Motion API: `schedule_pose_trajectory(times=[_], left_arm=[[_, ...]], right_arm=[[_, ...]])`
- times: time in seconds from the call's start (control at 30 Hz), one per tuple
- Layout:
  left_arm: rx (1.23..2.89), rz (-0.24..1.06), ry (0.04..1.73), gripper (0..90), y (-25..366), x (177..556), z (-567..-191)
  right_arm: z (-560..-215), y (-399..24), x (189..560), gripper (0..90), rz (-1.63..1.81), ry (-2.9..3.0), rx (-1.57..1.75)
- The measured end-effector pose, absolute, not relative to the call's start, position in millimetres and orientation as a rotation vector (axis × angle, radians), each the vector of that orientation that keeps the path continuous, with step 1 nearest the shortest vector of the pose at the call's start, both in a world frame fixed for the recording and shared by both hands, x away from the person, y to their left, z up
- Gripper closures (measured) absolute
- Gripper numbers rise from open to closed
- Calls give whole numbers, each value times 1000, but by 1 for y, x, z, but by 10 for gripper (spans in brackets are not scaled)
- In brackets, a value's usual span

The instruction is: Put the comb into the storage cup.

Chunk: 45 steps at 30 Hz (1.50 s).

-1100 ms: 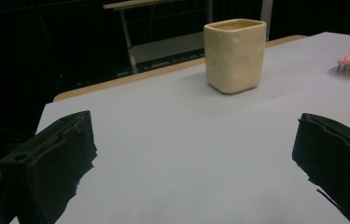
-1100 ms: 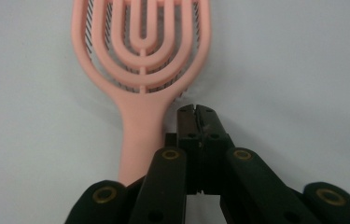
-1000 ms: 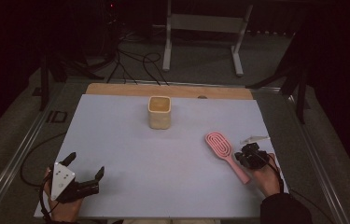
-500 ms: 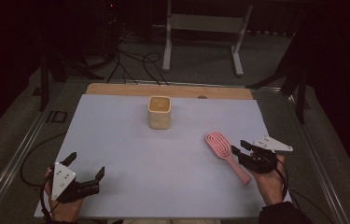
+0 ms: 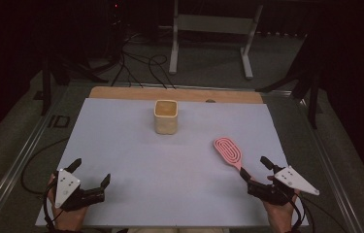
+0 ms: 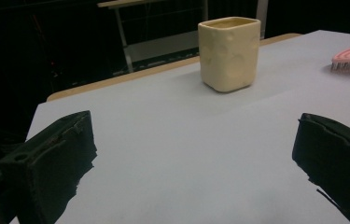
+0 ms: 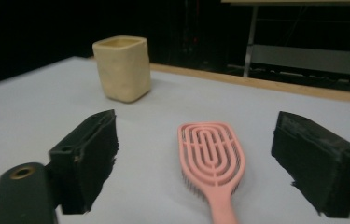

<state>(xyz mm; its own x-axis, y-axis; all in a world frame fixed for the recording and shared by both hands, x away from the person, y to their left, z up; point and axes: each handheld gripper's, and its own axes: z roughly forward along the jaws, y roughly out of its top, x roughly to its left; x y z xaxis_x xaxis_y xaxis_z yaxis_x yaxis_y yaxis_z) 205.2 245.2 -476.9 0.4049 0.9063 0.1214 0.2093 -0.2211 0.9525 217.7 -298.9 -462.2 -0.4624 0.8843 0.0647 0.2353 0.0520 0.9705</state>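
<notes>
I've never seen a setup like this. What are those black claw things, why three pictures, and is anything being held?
A person holds a two-jaw tool in each hand: the left gripper and the right gripper. One camera looks down from above the table; one more rides on each gripper, looking out between its black jaws. On the pale grey table sheet stand a cream square ceramic cup and, lying flat, a pink plastic hairbrush. Nothing is held. The right gripper's jaws have just been opening, with the brush handle lying free between them.

Pink hairbrush [image 7: 212,156] lying flat on the white table [image 7: 32,112], handle toward the camera, between the 2 black jaws standing wide apart, just opened, untouched. Cream cup [image 7: 122,68] upright farther back left.
</notes>
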Motion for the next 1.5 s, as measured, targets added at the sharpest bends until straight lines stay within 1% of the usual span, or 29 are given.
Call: schedule_pose_trajectory(times=[0.13,0.37,0.77,1.17,1.5], left_arm=[[1693,881,974,1,242,207,-477],[1713,863,959,1,237,211,-481],[1714,857,984,1,237,215,-485],[1711,853,1001,1,239,216,-488],[1718,852,1002,1,238,216,-489]], right_arm=[[-469,-302,214,126,1383,1779,1117],[-472,-299,215,128,1381,1778,1131],[-470,-301,219,123,1359,1790,1203],[-457,-300,238,99,1311,1902,1269],[-439,-293,261,103,1136,2062,1289]])
